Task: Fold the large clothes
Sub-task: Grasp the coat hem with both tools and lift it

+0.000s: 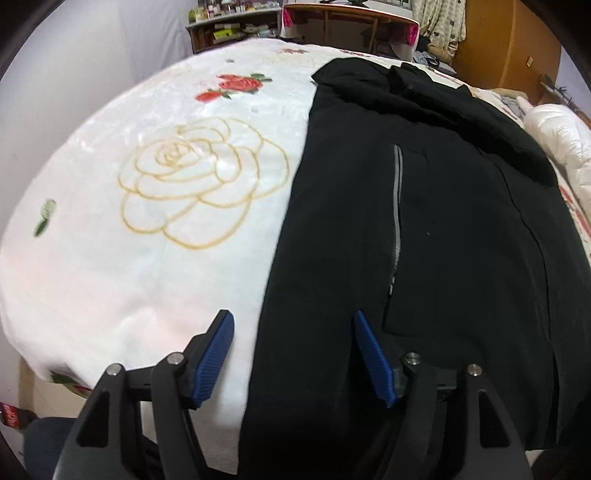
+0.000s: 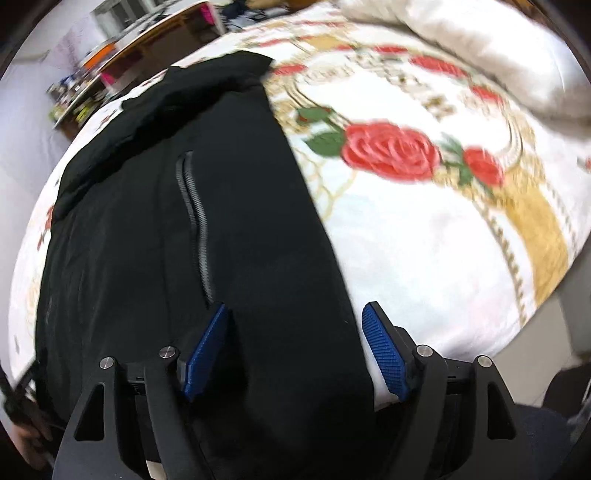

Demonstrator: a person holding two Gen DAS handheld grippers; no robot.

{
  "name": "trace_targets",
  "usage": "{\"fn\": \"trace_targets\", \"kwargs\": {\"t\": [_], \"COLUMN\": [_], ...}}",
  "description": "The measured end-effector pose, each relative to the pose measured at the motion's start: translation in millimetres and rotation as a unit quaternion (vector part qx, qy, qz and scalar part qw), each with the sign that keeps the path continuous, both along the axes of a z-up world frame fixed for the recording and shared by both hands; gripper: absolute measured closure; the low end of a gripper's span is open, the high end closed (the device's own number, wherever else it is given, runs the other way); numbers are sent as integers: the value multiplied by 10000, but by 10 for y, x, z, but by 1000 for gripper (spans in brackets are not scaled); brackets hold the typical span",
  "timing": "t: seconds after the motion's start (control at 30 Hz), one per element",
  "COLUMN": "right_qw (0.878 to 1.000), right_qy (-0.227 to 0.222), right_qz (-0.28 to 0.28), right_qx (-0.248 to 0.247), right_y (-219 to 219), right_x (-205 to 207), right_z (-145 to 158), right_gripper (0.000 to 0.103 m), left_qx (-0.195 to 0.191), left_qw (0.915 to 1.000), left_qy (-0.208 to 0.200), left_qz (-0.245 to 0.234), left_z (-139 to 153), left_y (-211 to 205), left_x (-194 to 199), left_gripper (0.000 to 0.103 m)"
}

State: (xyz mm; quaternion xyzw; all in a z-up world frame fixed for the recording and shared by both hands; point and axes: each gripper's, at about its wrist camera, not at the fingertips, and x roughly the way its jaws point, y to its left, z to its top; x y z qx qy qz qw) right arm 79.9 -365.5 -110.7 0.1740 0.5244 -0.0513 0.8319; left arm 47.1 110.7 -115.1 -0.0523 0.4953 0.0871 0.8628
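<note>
both hand-held grippers, left (image 1: 293,354) and right (image 2: 295,350), spread apart and empty over black jacket (image 1: 424,240) hem on bed (image 1: 147,240), likely pre-grasp; next: clamp hem corners.

We see the jacket (image 1: 424,229) laid lengthwise on the blanket (image 1: 147,258); blanket extends both sides of it; left gripper (image 1: 293,354) straddles jacket's near left edge, right gripper (image 2: 295,350) its near right edge; quilt (image 1: 561,144) sits far right; shelves (image 1: 229,29) and desk (image 1: 347,22) stand behind the bed.
</note>
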Motion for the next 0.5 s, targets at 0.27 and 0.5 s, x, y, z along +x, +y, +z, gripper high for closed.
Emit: {"fn": "trace_targets", "kwargs": {"t": [0.27, 0.5], "right_qw": [9974, 9956], "right_qy": [393, 491], "right_qz": [571, 618], "right_qx": [175, 510], "right_y": [182, 120], "right_x": [-66, -62], "right_z": [-26, -32], "right_gripper": [28, 69], "left_qx": [-191, 118], "left_qw": [9993, 9981], "left_qy": [169, 261], "left_qz": [-290, -547], "left_z": [-61, -5], "left_y": [-185, -332], "left_x": [-123, -81], "left_gripper": [33, 77]}}
